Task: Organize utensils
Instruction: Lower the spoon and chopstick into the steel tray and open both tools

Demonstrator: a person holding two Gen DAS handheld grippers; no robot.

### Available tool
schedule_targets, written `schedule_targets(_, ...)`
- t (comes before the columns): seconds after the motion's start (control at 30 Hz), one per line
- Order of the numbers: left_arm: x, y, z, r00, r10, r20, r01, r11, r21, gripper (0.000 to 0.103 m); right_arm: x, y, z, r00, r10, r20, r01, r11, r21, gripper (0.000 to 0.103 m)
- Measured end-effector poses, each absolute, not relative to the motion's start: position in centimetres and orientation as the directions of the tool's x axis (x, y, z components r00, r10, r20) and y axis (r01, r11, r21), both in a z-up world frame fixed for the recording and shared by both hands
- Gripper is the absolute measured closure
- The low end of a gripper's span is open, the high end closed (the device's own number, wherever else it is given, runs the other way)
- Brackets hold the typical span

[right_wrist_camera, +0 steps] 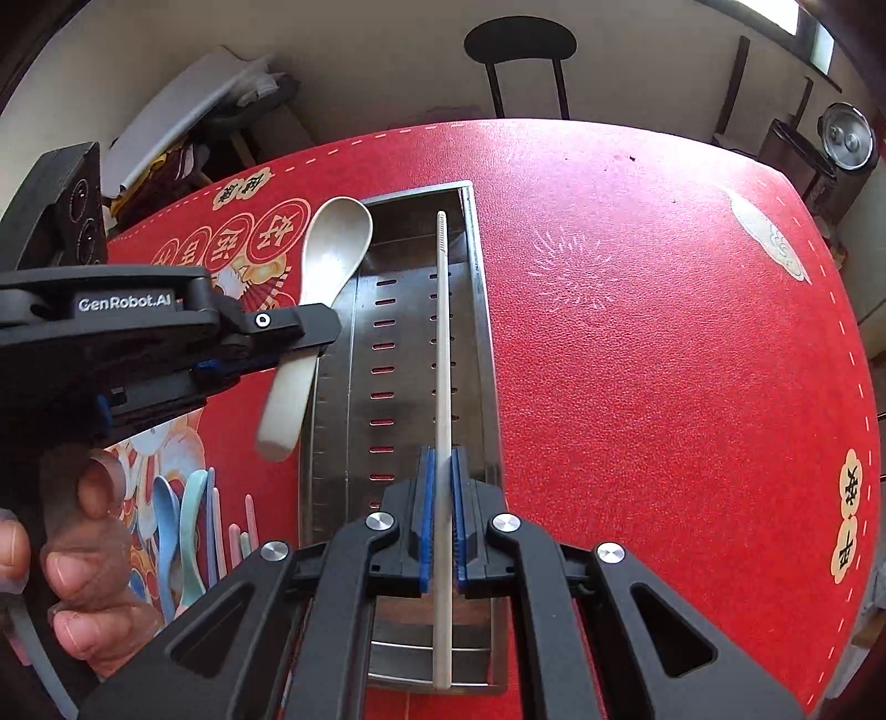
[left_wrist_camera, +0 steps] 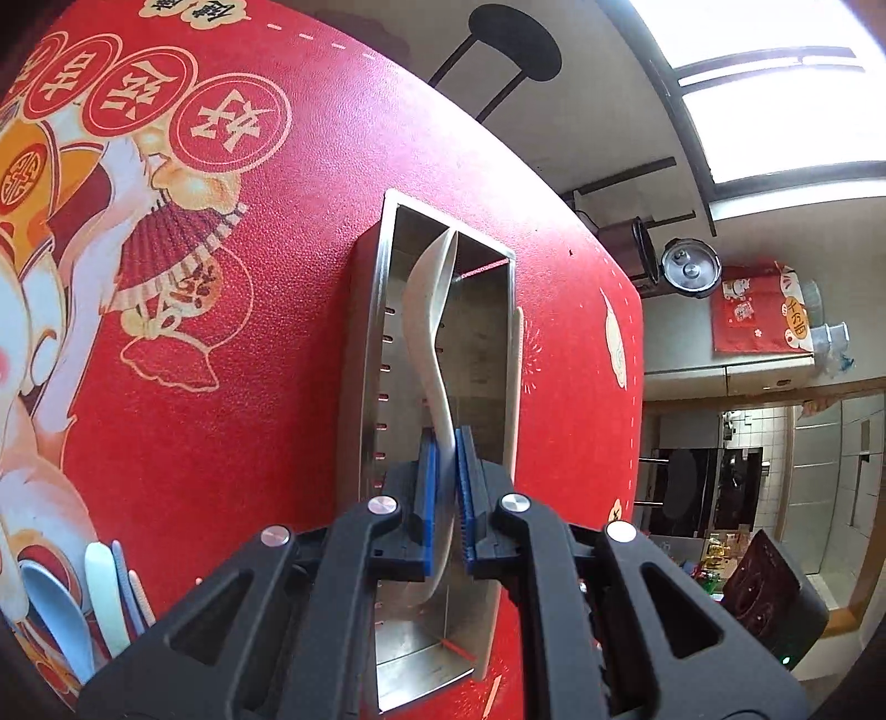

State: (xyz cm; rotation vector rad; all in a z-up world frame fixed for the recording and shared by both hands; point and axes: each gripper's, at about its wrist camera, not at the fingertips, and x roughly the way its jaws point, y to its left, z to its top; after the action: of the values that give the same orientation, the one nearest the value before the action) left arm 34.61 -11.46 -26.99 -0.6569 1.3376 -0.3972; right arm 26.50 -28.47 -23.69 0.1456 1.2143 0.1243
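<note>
While the right gripper [right_wrist_camera: 440,515] clamps a chopstick [right_wrist_camera: 441,354] lengthwise over the steel tray [right_wrist_camera: 480,310], the left gripper [left_wrist_camera: 447,487], gripping a spoon [left_wrist_camera: 429,310], hangs over its left edge.

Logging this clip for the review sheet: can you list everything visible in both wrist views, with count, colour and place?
Spoon: one, off-white, clamped by its handle, above the holder's left edge.
Chopstick: one, off-white, clamped, over the holder.
Utensil holder: one, steel, slotted, lying on the table mat.
Table mat: one, red, printed, covering the table.
Loose utensils: several spoons and sticks, pastel blue, green, pink, near left edge of the mat.
Chair: one, black, beyond the table.
Pot: one, metal, far right.
Left gripper: black, blue pads, shut on spoon.
Right gripper: same, shut on chopstick.
Hand: one, holding the left gripper's grip.
</note>
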Motion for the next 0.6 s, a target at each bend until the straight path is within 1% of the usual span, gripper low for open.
schedule_targets(0.13, 35.9, -12.5, -27.8, 0.188, -0.598, -0.779, -0.096, 0.778, -0.62, 0.093, 27.1, -28.1, -24.6, 0.32, 0.173, -0.931, -0.019, 0.984, 0.177, 0.097)
schedule_targets(0.17, 36.0, -12.6, -27.9, 0.187, -0.591, -0.785, -0.095, 0.785, -0.613, 0.09, 27.2, -28.0, -24.8, 0.313, 0.173, -0.934, -0.02, 0.984, 0.175, 0.097)
schedule_targets(0.2, 36.2, -12.8, -28.1, 0.187, -0.585, -0.789, -0.096, 0.788, -0.608, 0.078, 27.2, -27.9, -25.0, 0.307, 0.168, -0.937, -0.018, 0.985, 0.17, 0.097)
schedule_targets(0.27, 36.4, -12.8, -28.0, 0.193, -0.594, -0.781, -0.096, 0.781, -0.617, 0.069, 27.2, -28.0, -25.0, 0.307, 0.157, -0.939, -0.003, 0.986, 0.164, 0.096)
schedule_targets(0.37, 36.3, -12.5, -27.3, 0.195, -0.6, -0.776, -0.073, 0.78, -0.622, 0.068, 26.9, -28.0, -24.4, 0.327, 0.152, -0.933, 0.006, 0.987, 0.163, 0.096)
schedule_targets(0.43, 35.9, -12.2, -26.1, 0.215, -0.586, -0.781, -0.034, 0.795, -0.606, 0.064, 26.2, -28.0, -23.7, 0.345, 0.149, -0.927, 0.004, 0.987, 0.16, 0.095)
schedule_targets(0.47, 35.6, -11.8, -25.5, 0.227, -0.575, -0.786, -0.019, 0.804, -0.594, 0.057, 25.8, -27.9, -23.3, 0.352, 0.149, -0.924, 0.005, 0.987, 0.161, 0.094)
schedule_targets(0.53, 34.8, -10.9, -24.0, 0.265, -0.55, -0.792, 0.017, 0.824, -0.567, 0.047, 24.5, -27.9, -22.5, 0.373, 0.143, -0.917, 0.01, 0.987, 0.158, 0.088)
schedule_targets(0.6, 33.9, -10.0, -22.4, 0.3, -0.515, -0.803, 0.055, 0.85, -0.524, 0.028, 23.2, -27.7, -21.6, 0.404, 0.121, -0.907, 0.012, 0.991, 0.137, 0.072)
